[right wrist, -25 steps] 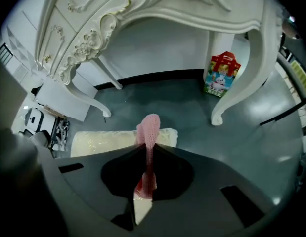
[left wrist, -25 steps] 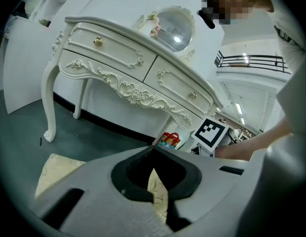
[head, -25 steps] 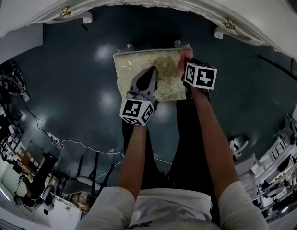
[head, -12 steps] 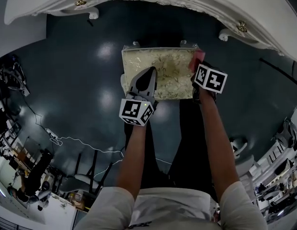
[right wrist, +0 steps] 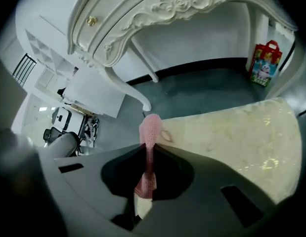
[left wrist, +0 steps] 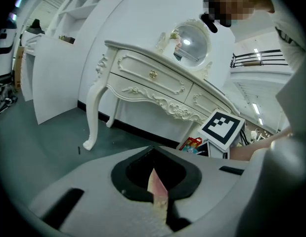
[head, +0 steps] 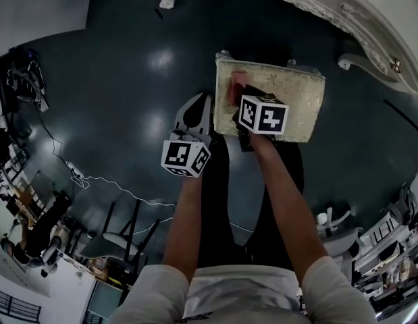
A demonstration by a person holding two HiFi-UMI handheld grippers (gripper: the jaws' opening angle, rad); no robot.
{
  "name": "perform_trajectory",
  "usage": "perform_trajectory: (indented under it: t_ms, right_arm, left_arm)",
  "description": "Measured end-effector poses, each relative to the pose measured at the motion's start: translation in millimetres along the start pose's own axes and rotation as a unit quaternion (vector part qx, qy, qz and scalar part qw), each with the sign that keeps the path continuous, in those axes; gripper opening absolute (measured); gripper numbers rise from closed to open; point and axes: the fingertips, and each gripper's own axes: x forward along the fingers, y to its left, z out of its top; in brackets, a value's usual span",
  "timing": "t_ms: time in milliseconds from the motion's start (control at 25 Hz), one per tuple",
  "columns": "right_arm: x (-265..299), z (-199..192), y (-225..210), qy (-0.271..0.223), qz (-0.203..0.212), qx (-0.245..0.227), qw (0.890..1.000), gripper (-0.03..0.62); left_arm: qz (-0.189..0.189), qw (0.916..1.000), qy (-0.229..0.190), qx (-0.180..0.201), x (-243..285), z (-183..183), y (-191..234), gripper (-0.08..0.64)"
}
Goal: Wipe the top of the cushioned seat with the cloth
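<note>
Right claw [head: 241, 94] pinching the pink cloth [head: 236, 83] on the seat [head: 293, 93].
The dark floor [head: 127, 79] is spreading under a white table [head: 344, 12], with the cream seat standing before it. The left claw [head: 195, 110], jaws together, is hovering over the floor just left of the seat. The right claw is clamping the cloth, which is lying at the seat top's far left corner.

No word, number or brand can be read anywhere. The marker cube [head: 262, 115] near the centre of the head view and a second marker cube [head: 185, 158] lower left of it bear only black-and-white square patterns. The red bag [right wrist: 264, 63] at the upper right of the right gripper view carries a cartoon print, too small to read.
</note>
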Motion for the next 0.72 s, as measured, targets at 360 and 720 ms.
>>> perform_trajectory:
  t_ms: [360, 720]
  right_arm:
    - [48.6, -20.9, 38.0, 0.048, -0.012, -0.039, 0.998, 0.025]
    - [30.3, -16.4, 18.3, 0.041, -0.006, -0.034, 0.999, 0.025]
  left_arm:
    - [0.025, 0.9995, -0.003, -0.018, -28.1, -0.4, 42.0, 0.014]
    - [0.001, 0.9998, 0.009, -0.02, -10.3, -14.5, 3.6, 0.014]
